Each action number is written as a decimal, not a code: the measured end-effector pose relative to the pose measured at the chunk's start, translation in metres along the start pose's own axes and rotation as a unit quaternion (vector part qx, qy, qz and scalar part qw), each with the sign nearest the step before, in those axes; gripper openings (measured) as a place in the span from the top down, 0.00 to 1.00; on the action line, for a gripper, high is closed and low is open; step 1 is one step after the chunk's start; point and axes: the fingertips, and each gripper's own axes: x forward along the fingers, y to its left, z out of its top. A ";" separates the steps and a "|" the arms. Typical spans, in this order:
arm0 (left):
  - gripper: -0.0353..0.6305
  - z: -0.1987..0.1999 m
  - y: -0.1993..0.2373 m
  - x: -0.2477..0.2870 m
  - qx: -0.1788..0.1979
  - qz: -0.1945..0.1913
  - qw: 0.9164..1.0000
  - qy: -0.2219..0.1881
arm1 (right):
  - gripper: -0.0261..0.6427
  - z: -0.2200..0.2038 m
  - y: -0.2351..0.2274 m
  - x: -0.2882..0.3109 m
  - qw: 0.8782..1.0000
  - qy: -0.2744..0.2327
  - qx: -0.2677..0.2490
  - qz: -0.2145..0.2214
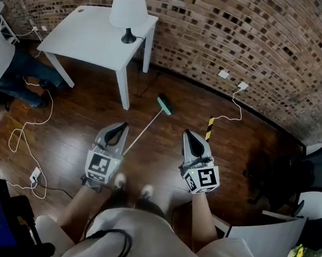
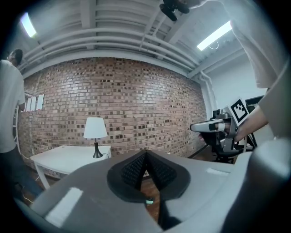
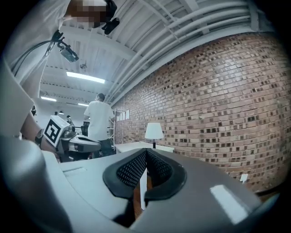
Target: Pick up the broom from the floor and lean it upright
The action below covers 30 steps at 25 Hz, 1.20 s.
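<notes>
The broom (image 1: 147,125) lies on the wooden floor, its teal head (image 1: 164,104) toward the brick wall and its thin pale handle running back toward my feet. My left gripper (image 1: 121,127) hovers just left of the handle, shut and empty; in the left gripper view its pads (image 2: 136,170) meet at the tip. My right gripper (image 1: 188,133) hangs to the right of the broom, well apart from it, also shut with nothing held. In the right gripper view its pads (image 3: 132,169) touch at the tip.
A white table (image 1: 91,35) with a white lamp (image 1: 129,10) stands at the back left against the brick wall (image 1: 258,38). White cables (image 1: 28,136) trail over the floor at left, near a person's legs (image 1: 20,76). A yellow-black striped piece (image 1: 210,128) lies right; a black office chair (image 1: 308,171) stands far right.
</notes>
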 end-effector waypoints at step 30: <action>0.95 -0.285 0.099 0.037 -0.101 0.105 0.986 0.083 | 0.94 -0.300 0.054 0.189 0.968 0.151 -0.058 0.193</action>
